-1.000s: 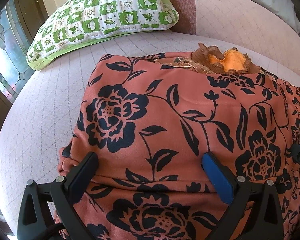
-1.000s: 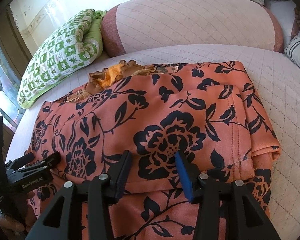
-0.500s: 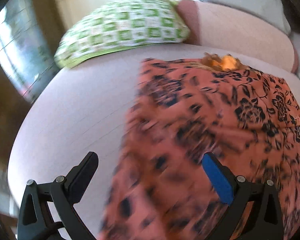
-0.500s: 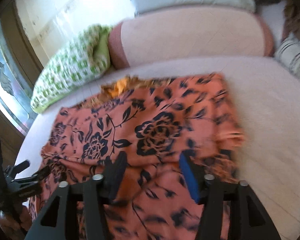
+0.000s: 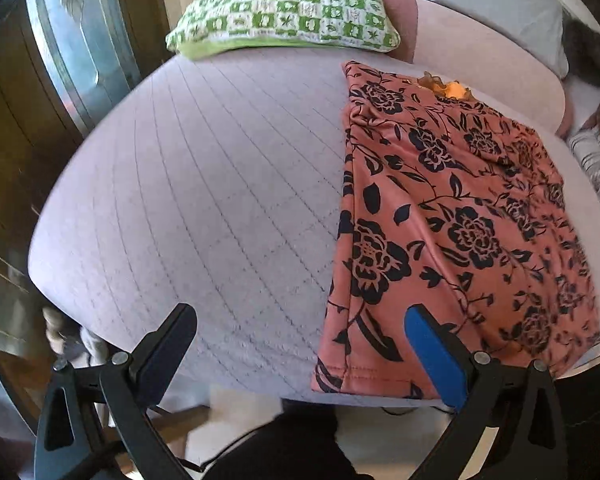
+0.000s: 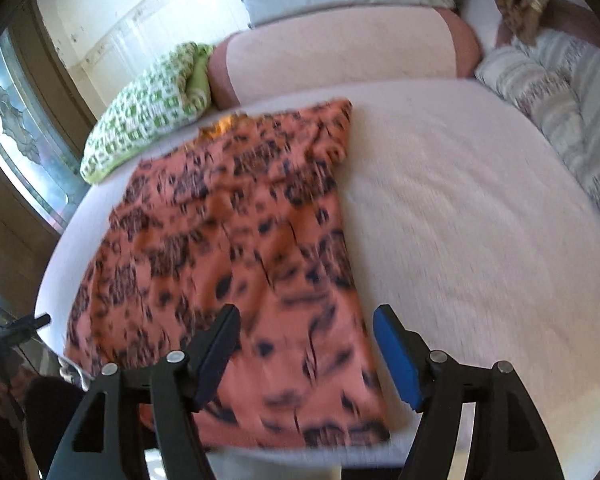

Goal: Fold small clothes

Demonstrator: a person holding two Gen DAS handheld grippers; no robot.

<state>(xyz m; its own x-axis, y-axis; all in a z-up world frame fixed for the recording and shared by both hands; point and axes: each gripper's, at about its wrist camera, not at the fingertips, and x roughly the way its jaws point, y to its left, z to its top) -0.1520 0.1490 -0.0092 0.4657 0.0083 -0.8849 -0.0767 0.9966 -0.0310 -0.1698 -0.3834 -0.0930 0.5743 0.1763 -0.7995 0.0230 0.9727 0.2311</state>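
Left wrist view shows the salmon floral garment (image 5: 452, 216) lying flat on the pale quilted bed (image 5: 220, 200), folded into a long panel that runs from about one o'clock down to five o'clock in the picture. Its near hem hangs just over the bed's front edge. At its far end an orange frilled piece (image 5: 448, 88) peeks out from under the top layer (another garment or an inner layer, I cannot tell).

The left gripper (image 5: 300, 356) hovers spread wide with nothing between its fingers; only its blue pad overlaps the cloth's near corner in the picture, and whether it touches is not clear. In the right wrist view the right gripper (image 6: 306, 354) is likewise released: its jaws have just been opening, they stand apart above the near hem of the blurred garment (image 6: 228, 248), and no cloth is pinched between them.

As for progress, I judge that at least one fold is done, since doubled edges show along the left side and the shape is a tidy rectangle. What likely remains is a crosswise fold to shorten the panel, plus tucking in the frill at twelve o'clock.

No brand, label or readable writing shows on the cloth, the bed or the green checked pillow (image 5: 284, 12) at eleven o'clock; the pillow's squares carry small motifs, not letters.
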